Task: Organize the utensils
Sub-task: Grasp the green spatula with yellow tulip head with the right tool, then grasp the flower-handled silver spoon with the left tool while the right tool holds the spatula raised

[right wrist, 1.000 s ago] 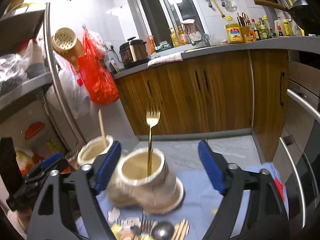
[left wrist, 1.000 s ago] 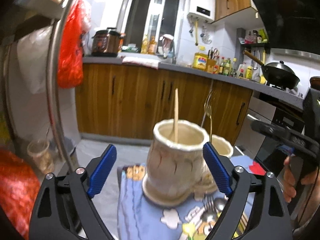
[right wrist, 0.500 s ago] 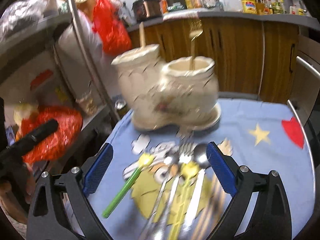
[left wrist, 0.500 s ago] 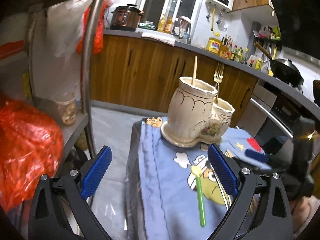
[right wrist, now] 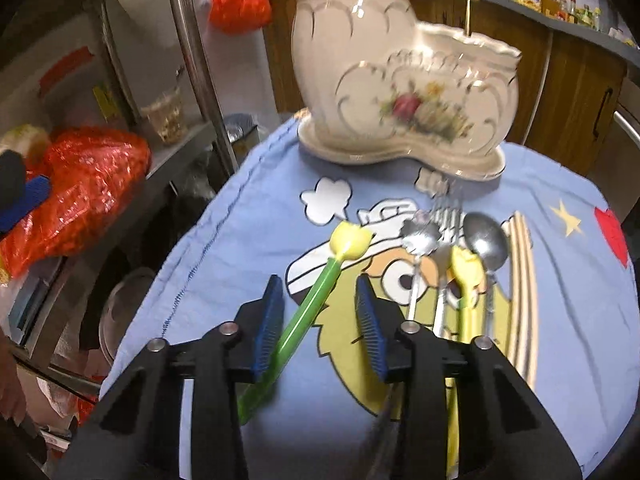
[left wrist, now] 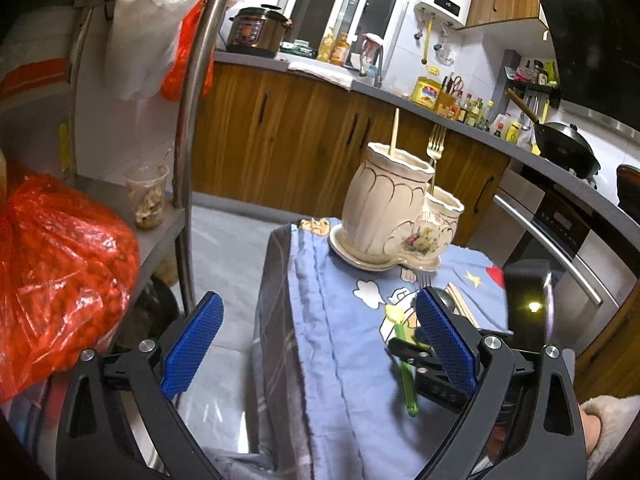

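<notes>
On the blue cartoon cloth [right wrist: 248, 216] in front of you sits the cream holder [right wrist: 384, 92], a two-cup ceramic piece on one saucer-like base. Its taller cup holds a chopstick [left wrist: 395, 131] standing upright; the shorter cup holds a gold fork [left wrist: 435, 148], tines up.

Your right gripper [right wrist: 320, 322] points down at the cloth, and its jaws are closing around the green stick [right wrist: 304, 320], which has a yellow tulip-shaped head. The green handle lies slantwise between the two blue pads: it runs right against the left pad, though blur hides whether they touch, and the right pad stands clear of it, so nothing is grasped. The stick lies flat on the cloth.

Just right of it lies a loose row of utensils: a small silver flower-headed spoon [right wrist: 418, 240], a fork [right wrist: 444, 216] with tines toward the holder, a yellow-handled piece [right wrist: 466, 276], a round steel spoon [right wrist: 486, 244], and a few pale chopsticks [right wrist: 520, 264] at the far right. All of them lie near the holder's base, heads pointing at it.

Your left gripper [left wrist: 316, 334] hangs off the cloth's left edge, released, jaws spread wide with nothing between them. In its view your right gripper shows behind the right-hand pad, low over the green stick.

Left of the table stands a metal rack [left wrist: 192, 120] with a red bag [left wrist: 52, 272] and a plastic cup [left wrist: 146, 196] on its shelf.
</notes>
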`<state>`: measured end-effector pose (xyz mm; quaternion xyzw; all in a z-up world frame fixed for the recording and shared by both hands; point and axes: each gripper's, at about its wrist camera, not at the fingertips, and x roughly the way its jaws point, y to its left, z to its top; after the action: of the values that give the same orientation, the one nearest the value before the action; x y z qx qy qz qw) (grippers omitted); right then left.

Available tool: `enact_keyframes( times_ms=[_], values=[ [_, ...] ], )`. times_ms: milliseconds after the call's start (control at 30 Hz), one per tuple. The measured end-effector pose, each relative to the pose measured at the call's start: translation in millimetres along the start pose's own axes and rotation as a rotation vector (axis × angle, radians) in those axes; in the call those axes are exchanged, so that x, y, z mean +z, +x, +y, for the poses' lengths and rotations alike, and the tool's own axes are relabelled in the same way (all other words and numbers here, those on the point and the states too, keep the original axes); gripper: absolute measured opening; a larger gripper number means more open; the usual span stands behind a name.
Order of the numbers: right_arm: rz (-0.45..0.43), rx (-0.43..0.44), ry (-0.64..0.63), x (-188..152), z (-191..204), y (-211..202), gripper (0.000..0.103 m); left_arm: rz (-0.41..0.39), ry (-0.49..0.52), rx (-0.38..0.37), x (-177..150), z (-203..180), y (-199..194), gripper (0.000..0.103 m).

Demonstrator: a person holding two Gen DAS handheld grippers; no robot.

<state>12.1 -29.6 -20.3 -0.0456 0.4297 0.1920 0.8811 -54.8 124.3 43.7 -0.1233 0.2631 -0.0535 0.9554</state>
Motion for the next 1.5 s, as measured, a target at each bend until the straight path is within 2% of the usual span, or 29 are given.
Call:
enact_keyframes(
  times_ms=[167,333,400,567,867,1067,1333,1433,1500],
  values=[
    [-0.019,-0.061,-0.050,2,12,5,0.035,0.014,0.011,-0.009,-3,-3,5,0.096],
    [-0.022,-0.045,-0.078,4,20,6,0.012,0.016,0.022,-0.012,-6,-5,5,0.096],
    [-0.023,-0.023,-0.062,4,18,6,0.010,0.018,0.023,-0.014,-6,-6,5,0.096],
    [-0.059,0.046,-0.009,7,4,-6,0.010,0.023,0.022,-0.011,-4,-8,8,0.096],
    [-0.178,0.073,0.047,11,-39,-48,0.009,0.054,0.041,-0.016,-5,-24,27,0.096],
    [-0.241,0.078,0.108,14,-84,-68,0.009,0.114,0.068,-0.032,-11,-45,55,0.096],
    [-0.266,0.084,0.188,8,-132,-74,0.009,0.216,0.154,-0.060,-22,-87,93,0.095],
    [-0.258,0.092,0.194,3,-141,-72,0.009,0.254,0.198,-0.051,-27,-101,105,0.093],
    [-0.253,0.098,0.194,1,-146,-72,0.009,0.291,0.224,-0.058,-32,-110,113,0.075]
  ],
)
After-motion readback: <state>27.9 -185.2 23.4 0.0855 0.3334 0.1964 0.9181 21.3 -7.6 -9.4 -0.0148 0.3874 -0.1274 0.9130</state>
